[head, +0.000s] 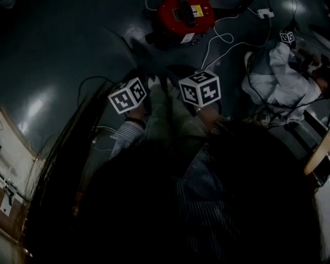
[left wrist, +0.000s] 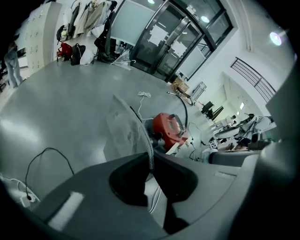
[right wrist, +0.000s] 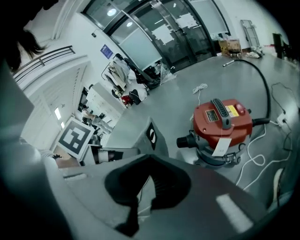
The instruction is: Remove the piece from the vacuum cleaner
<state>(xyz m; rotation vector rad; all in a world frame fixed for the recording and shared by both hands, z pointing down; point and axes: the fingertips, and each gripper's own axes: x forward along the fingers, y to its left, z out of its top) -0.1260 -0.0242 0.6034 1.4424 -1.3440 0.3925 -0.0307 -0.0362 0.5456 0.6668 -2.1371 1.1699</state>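
Note:
The red vacuum cleaner [head: 185,15] stands on the dark floor ahead of me, also seen in the left gripper view [left wrist: 168,131] and the right gripper view [right wrist: 220,129]. A pale grey flat filter bag [head: 167,116] hangs in the air between my two grippers, well apart from the vacuum. My left gripper [left wrist: 151,157] is shut on one edge of the bag [left wrist: 124,131]. My right gripper [right wrist: 149,157] is shut on the bag [right wrist: 140,138] near its black round mark. The marker cubes of the left [head: 128,95] and right [head: 200,88] grippers sit side by side.
A person in white [head: 281,82] crouches on the floor at the right, near another marker cube [head: 287,36]. White cable and a power strip [head: 265,13] lie beside the vacuum. A black cable [head: 87,82] loops at the left. A desk edge [head: 317,154] is at the right.

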